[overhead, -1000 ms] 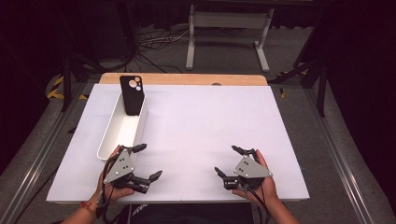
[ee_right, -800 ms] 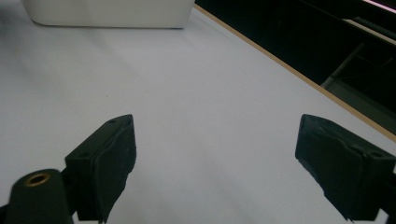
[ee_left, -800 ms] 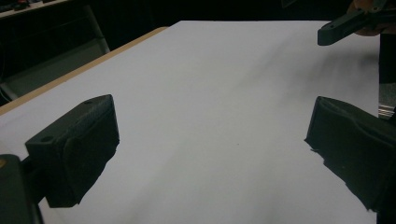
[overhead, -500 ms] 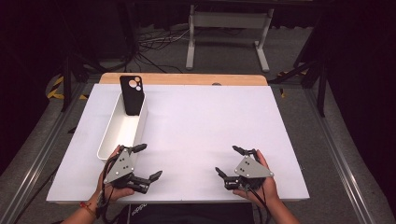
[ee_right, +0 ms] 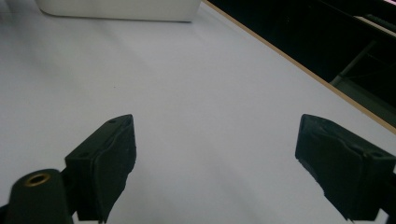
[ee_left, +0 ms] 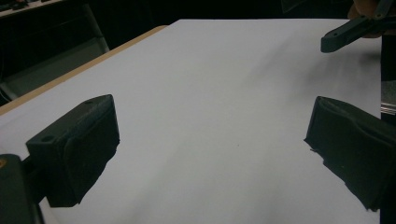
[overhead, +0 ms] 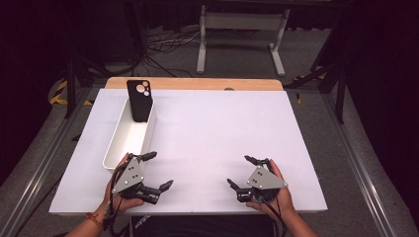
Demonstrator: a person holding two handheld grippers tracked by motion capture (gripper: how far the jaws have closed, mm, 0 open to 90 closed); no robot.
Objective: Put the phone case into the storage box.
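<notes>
From the high view, the left gripper (overhead: 158, 170) sits at the near left of the white table top (overhead: 222, 128), held in a hand (overhead: 118, 197) that comes up from the bottom edge with the wrist bent a little inward. Its grey three-cornered plate faces up, and its two black jaws point to the person's right and stand wide apart with nothing between them. The upper jaw lies just beside the near end of the long white plastic bin (overhead: 129, 138), which runs away from the person along the table's left side. A black phone case with round camera cut-outs (overhead: 140, 100) stands upright in the far end of that bin, leaning against its end wall. The right gripper (overhead: 242, 172) rests at the near right, well apart from the bin, cupped from below by the other hand (overhead: 276, 197). Its jaws point to the person's left, toward the other gripper, and are likewise spread with nothing held.

In the left gripper view, the two black jaws rise from the lower corners, far apart, with bare white table (ee_left: 210, 116) between them. A jaw tip of the right gripper (ee_left: 350, 32) shows at the upper right, and the table's wooden edge (ee_left: 88, 63) runs along the left.

In the right gripper view, the jaws again stand wide apart over bare table (ee_right: 210, 107). The white bin's side wall (ee_right: 116, 9) lies along the top left, well ahead of the jaws.
</notes>
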